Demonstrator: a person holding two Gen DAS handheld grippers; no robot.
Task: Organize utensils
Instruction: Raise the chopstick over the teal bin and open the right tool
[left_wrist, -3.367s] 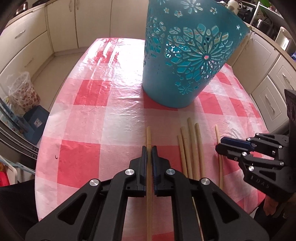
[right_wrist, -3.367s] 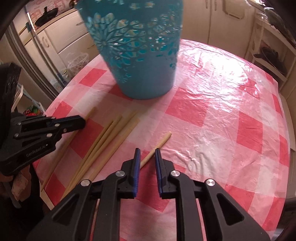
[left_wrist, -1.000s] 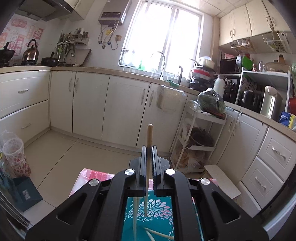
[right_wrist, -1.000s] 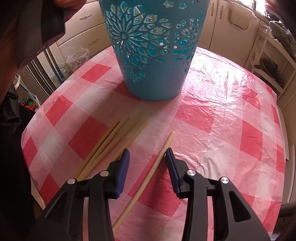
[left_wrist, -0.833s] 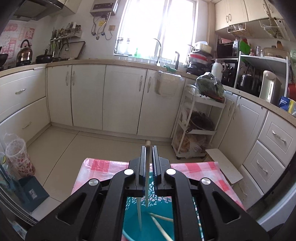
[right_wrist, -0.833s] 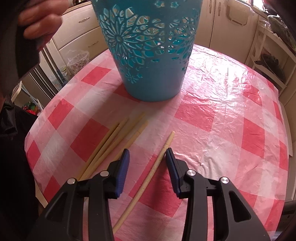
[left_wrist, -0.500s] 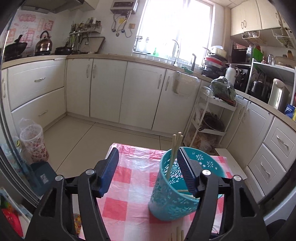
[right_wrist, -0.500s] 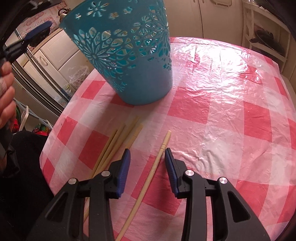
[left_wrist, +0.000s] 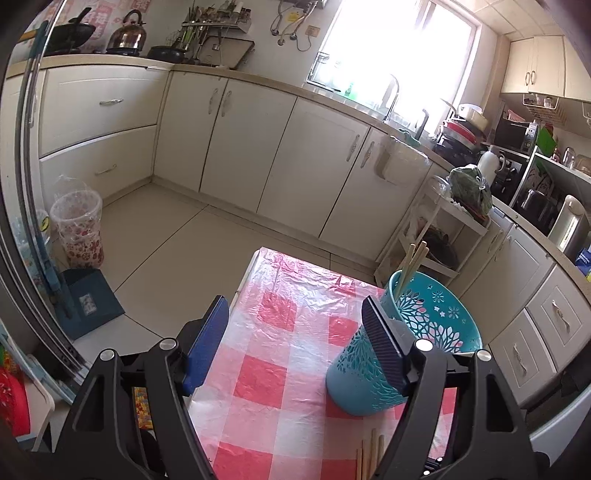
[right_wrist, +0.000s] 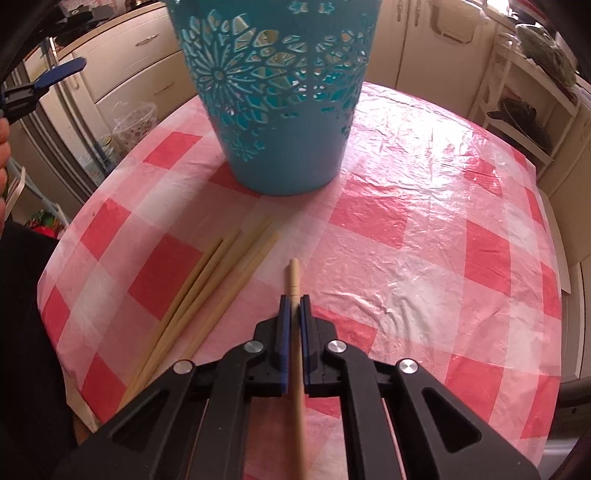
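Note:
A teal cut-out basket (left_wrist: 436, 325) stands on the checked table, and two chopsticks (left_wrist: 413, 262) lean up out of it. My left gripper (left_wrist: 295, 306) hovers above and left of the basket, its jaws opening with nothing between them. In the right wrist view the basket (right_wrist: 280, 110) stands just beyond the right gripper (right_wrist: 294, 299). That gripper is shut on a single wooden chopstick (right_wrist: 294, 273) lying on the cloth. Several loose chopsticks (right_wrist: 214, 280) lie in a bundle to its left. One blue finger (right_wrist: 62, 72) of the left gripper shows at top left.
A red and white checked plastic cloth (right_wrist: 443, 221) covers the table. Tiled floor and cream cabinets (left_wrist: 258, 140) lie beyond its far edge. A flowered bin (left_wrist: 79, 229) and a wire rack (left_wrist: 443, 236) stand on the floor. A person's hand (right_wrist: 3, 147) is at the left edge.
The left gripper let its chopstick drop into the basket, opened wide and drew back from it. The right gripper's jaws closed on the single chopstick that lay between them.

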